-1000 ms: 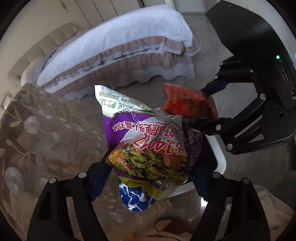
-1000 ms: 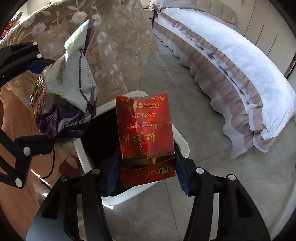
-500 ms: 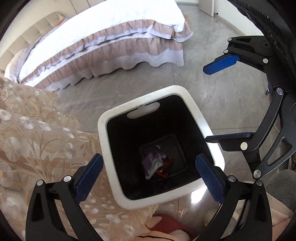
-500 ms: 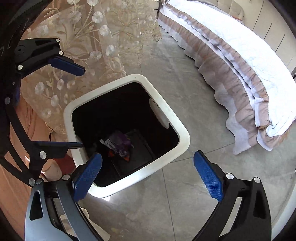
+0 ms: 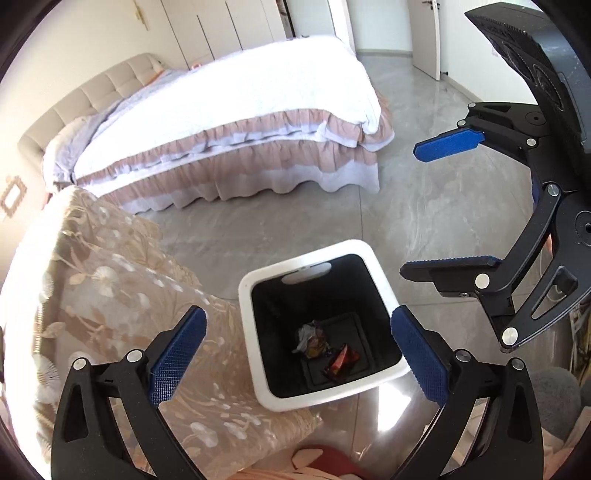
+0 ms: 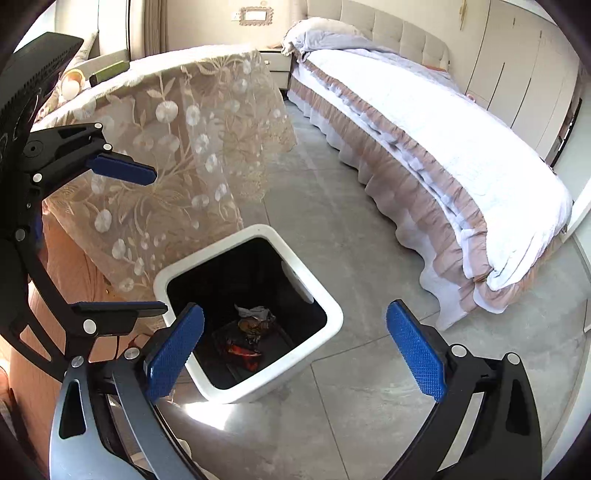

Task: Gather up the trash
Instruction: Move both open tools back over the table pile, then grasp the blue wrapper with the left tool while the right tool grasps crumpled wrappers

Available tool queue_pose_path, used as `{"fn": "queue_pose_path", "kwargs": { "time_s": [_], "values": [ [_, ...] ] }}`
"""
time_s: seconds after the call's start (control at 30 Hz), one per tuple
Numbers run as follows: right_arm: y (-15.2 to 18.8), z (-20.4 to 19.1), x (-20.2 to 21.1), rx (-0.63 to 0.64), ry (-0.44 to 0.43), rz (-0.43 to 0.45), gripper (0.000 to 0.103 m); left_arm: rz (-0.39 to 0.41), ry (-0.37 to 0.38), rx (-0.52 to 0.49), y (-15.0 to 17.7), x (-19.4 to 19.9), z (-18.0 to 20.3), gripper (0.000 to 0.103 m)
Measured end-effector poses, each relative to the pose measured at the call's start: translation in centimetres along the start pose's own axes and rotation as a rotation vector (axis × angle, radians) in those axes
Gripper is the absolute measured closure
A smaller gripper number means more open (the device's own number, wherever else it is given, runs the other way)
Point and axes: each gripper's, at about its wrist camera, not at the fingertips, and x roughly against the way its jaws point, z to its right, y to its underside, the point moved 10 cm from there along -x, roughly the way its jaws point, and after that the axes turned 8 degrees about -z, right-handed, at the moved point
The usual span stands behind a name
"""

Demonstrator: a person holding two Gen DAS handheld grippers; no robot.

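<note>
Both claws gape wide and empty: the left claw and the right claw hang above the white bin. The crumpled wrapper and red packet lie at its bottom. This drop looks done; next, I judge, calls for seeking more trash on the table at ten o'clock.

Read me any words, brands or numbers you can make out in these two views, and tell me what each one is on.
No text can be read.
Crumpled wrapper in the bin: print too small and creased to read.
Red packet beside it: lettering blurred.
Frame on the wall: nothing legible.
Tablecloth: flower pattern only, no words.
</note>
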Motion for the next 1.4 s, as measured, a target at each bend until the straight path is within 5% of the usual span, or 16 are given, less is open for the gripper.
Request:
{"fn": "queue_pose_path", "kwargs": {
  "time_s": [0.23,0.43,0.83,1.07,1.4],
  "values": [
    [-3.5,-1.0,6.0,-0.060,0.002,0.153,0.004,0.113,-0.145,0.114,-0.5,7.1,-3.3,0.004],
    [-7.3,-3.5,10.5,-0.078,0.030,0.274,0.004,0.211,-0.190,0.257,0.4,13.0,-6.7,0.004],
    [-14.0,-12.6,13.8,-0.036,-0.124,0.417,0.004,0.316,-0.410,0.551,8.2,22.0,-15.6,0.005],
    [-17.8,-19.9,13.4,0.035,-0.222,0.433,0.004,0.310,-0.489,0.706,14.8,25.0,-20.4,0.005],
    [-21.2,-29.8,9.1,0.148,-0.301,0.331,0.004,0.231,-0.574,0.913,24.8,25.9,-27.4,0.005]
  ]
}}
